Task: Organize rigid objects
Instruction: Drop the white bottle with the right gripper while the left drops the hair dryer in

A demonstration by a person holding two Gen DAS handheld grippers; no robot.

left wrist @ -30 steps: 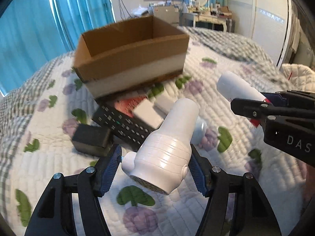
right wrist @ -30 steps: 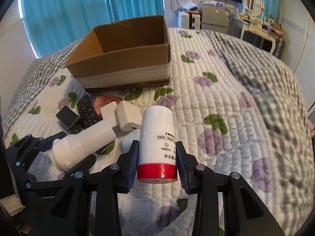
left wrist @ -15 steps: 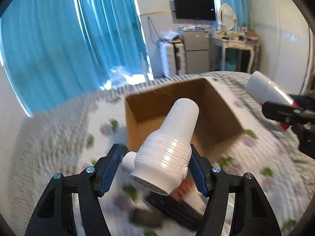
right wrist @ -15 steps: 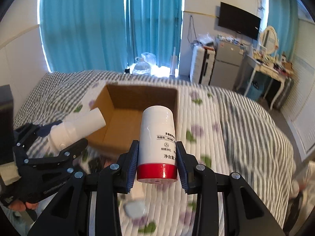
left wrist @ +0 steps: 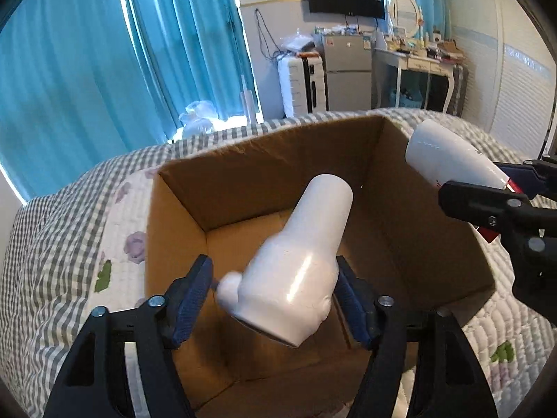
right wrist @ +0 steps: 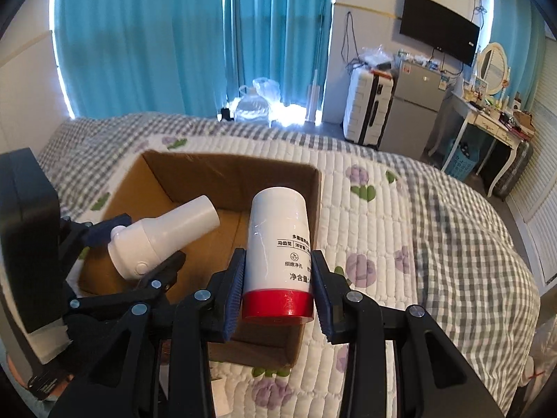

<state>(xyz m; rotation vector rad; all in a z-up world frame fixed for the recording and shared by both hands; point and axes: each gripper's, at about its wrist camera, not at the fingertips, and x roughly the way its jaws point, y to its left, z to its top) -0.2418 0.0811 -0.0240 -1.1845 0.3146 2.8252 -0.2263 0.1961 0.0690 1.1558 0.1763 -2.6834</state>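
Note:
An open cardboard box sits on the quilted bed; its visible floor is bare. My left gripper is above the box with a white bottle-shaped device between its pads; a gap shows at the left pad and the device looks blurred. My right gripper is shut on a white cylinder with a red cap and holds it over the box's right side.
The floral quilt spreads around the box. Beyond the bed are blue curtains, a white suitcase, a small fridge, a wall television and a dressing table.
Both grippers have moved forward from above the bed's loose items to above the open box. The white device has tilted and looks looser between the left pads.

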